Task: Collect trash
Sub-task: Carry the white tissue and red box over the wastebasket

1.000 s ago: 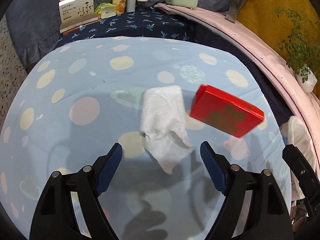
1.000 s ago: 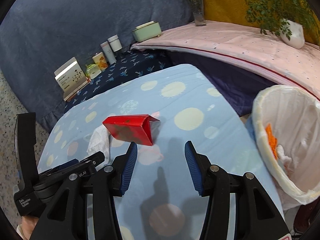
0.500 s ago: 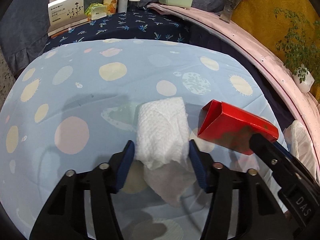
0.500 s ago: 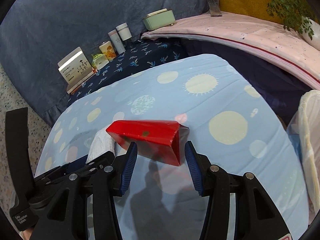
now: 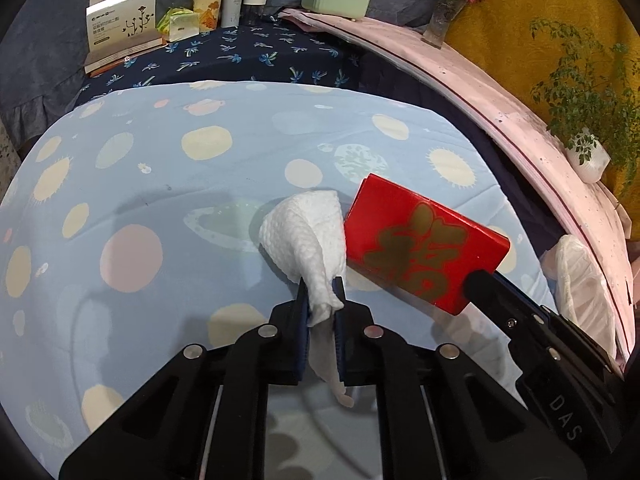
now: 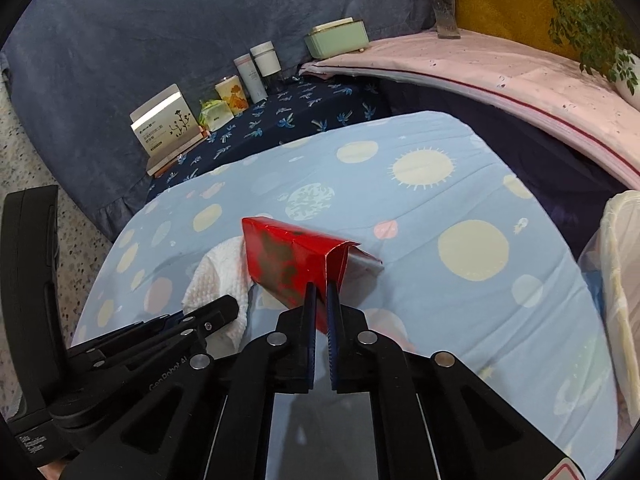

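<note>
Trash on the blue spotted cloth (image 5: 168,184) is what we have in both grips: a crumpled white paper towel (image 5: 308,240) and a flattened red carton (image 5: 420,244) printed with a gold character. Our left gripper (image 5: 322,300) has just been closing, and its jaws now pinch the lower fold of the paper towel, whose tail hangs out below the blue pads (image 5: 304,312). The rest of the towel bunches up ahead of the fingertips, and its right edge meets the carton's left edge. Our right gripper (image 6: 321,300) has likewise just closed, and its jaws clamp the near corner of the red carton (image 6: 288,264), at the open end where a flap sticks out to the right. In the right wrist view the carton stands tilted on the cloth, with the paper towel (image 6: 218,280) just beside it on the left and partly behind our left gripper (image 6: 224,308). A bin lined with a white bag (image 6: 620,280) sits off the cloth's right edge. Boxes and jars stand well apart on the dark patterned cloth (image 5: 248,56) at the back.
</note>
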The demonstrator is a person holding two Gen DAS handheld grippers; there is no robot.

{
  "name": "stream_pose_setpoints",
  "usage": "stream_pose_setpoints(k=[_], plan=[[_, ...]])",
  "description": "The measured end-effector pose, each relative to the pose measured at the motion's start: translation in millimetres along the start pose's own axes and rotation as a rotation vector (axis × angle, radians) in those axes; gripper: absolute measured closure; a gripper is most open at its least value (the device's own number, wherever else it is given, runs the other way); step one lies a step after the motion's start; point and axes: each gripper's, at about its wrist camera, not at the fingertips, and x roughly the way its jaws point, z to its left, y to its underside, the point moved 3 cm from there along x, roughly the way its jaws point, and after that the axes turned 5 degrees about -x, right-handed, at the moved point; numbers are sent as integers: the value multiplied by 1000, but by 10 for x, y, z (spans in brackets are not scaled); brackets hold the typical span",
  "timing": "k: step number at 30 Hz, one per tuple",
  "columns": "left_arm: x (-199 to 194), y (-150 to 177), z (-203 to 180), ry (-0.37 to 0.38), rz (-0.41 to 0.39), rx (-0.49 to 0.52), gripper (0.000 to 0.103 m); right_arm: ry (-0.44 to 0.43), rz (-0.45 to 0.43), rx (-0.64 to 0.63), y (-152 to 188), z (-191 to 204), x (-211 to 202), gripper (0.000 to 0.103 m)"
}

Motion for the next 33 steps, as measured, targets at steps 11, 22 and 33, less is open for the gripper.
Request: stream_pose_setpoints(k=[11, 22, 33], plan=[[-420, 174, -573, 46, -33, 69, 93, 42, -85, 49, 49, -295, -705, 102], [-701, 454, -1425, 109, -49, 178, 93, 120, -185, 123, 155, -923, -1518, 102], [-760, 755, -2244, 166, -37, 299, 93, 200, -236, 213, 375, -1600, -2027, 102]])
